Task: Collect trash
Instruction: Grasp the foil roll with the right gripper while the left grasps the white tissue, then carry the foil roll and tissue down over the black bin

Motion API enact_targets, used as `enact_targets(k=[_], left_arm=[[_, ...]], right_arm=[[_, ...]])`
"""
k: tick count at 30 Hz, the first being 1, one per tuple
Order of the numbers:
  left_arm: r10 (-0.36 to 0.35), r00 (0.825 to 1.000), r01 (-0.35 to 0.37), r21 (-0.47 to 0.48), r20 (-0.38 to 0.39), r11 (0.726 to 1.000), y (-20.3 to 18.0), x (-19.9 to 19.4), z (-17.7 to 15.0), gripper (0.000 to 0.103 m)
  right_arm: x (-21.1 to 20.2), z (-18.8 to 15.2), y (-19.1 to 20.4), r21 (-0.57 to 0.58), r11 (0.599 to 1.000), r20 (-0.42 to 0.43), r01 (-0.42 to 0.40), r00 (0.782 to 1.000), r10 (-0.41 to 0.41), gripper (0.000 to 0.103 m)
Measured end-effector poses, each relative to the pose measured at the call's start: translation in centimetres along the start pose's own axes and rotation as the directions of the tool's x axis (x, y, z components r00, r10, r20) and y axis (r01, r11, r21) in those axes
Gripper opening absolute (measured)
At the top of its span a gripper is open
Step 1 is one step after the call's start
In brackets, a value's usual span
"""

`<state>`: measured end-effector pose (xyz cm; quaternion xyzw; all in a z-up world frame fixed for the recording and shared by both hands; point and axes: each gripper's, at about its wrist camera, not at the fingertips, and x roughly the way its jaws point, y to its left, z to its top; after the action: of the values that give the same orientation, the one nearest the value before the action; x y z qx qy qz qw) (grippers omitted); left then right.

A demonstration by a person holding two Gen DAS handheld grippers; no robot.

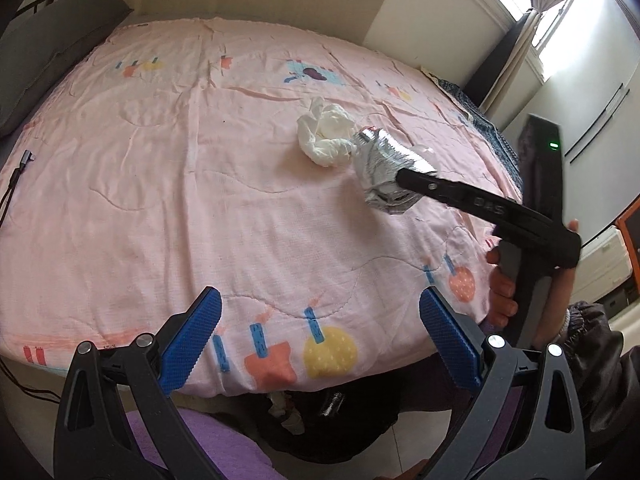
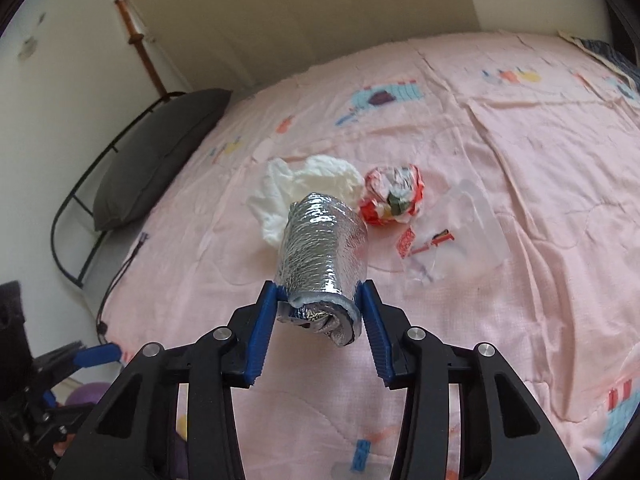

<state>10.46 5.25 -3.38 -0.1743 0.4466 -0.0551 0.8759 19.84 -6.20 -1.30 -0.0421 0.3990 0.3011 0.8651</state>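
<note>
My right gripper (image 2: pixel 320 300) is shut on a silver foil roll (image 2: pixel 324 244) and holds it just above the pink quilt; the roll also shows in the left wrist view (image 1: pixel 382 164). Behind it lie a crumpled white tissue (image 2: pixel 316 184), a crumpled red wrapper (image 2: pixel 392 196) and a clear plastic wrapper (image 2: pixel 452 236). The tissue also shows in the left wrist view (image 1: pixel 326 136). My left gripper (image 1: pixel 320 340) is open and empty at the bed's near edge, over a dark bag (image 1: pixel 332 416) on the floor.
The pink quilt (image 1: pixel 160 160) covers the bed. A grey pillow (image 2: pixel 160 156) lies at its head by a black metal frame (image 2: pixel 80 208). A cable (image 1: pixel 16 176) lies at the left edge. A wall and window (image 1: pixel 560 28) stand beyond.
</note>
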Motion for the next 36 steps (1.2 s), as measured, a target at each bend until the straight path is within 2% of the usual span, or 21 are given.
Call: enact_targets(k=[2,7,16,22,26,30,31,32,33,34,35,36], left_arm=[[0.006,1.0,-0.006,-0.003,-0.015,1.0,-0.1,0.5,0.2,0.097],[0.017,0.999,-0.017,0.004,-0.038,1.0,-0.8,2.0,1.5,0.097],[0.057,0.996,-0.054,0.044,-0.064,0.998,-2.9,6.5,5.7,0.097],[0.07,0.996,-0.07,0.011,-0.055,0.998,-2.9,10.1,9.1,0.097],[0.073,0.996,-0.075,-0.025,-0.053,0.997,-2.2,12.4,11.0,0.097],[0.025,0.999,-0.027,-0.044,-0.032,0.999,-1.5,14.6,12.6,0.095],[0.017,0.999,-0.018,-0.041,-0.031,0.999,-1.5,14.9,12.8,0.086],[0.007,0.999,-0.009,-0.04,-0.038,0.999,-1.4,15.3,13.0,0.068],[-0.009,0.998,0.006,-0.041,-0.058,0.999,-1.3,15.8,13.2,0.057],[-0.025,0.996,0.022,-0.039,-0.081,0.999,-1.2,16.3,13.3,0.038],[-0.025,0.996,0.023,-0.03,-0.088,0.999,-1.3,16.4,13.3,0.032],[-0.025,0.996,0.025,-0.008,-0.089,1.0,-1.4,16.2,13.2,0.03]], right_arm=[[-1.5,-0.1,-0.1,-0.008,1.0,0.035,-0.03,0.999,0.03,0.04],[-5.7,-0.9,-1.1,-0.009,0.999,0.113,-0.04,0.993,0.041,0.041],[-13.1,-3.5,-3.2,0.045,0.997,0.26,-0.061,0.964,0.047,0.041],[-15.8,-5.2,-3.4,0.06,0.998,0.3,-0.025,0.954,0.006,0.041],[-16.7,-5.9,-4.0,0.084,0.995,0.307,-0.048,0.951,0.02,0.041],[-16.7,-6.0,-3.9,0.086,0.994,0.298,-0.06,0.954,0.032,0.041],[-16.8,-6.0,-4.0,0.089,0.994,0.297,-0.066,0.954,0.037,0.041],[-16.6,-5.9,-4.2,0.093,0.993,0.296,-0.071,0.954,0.041,0.041],[-16.6,-6.0,-4.2,0.097,0.992,0.295,-0.077,0.955,0.045,0.041],[-16.5,-5.9,-4.4,0.103,0.991,0.292,-0.081,0.955,0.048,0.041],[-16.5,-5.9,-4.5,0.108,0.991,0.292,-0.085,0.955,0.05,0.041],[-16.4,-5.9,-4.5,0.113,0.989,0.293,-0.092,0.955,0.056,0.041]])
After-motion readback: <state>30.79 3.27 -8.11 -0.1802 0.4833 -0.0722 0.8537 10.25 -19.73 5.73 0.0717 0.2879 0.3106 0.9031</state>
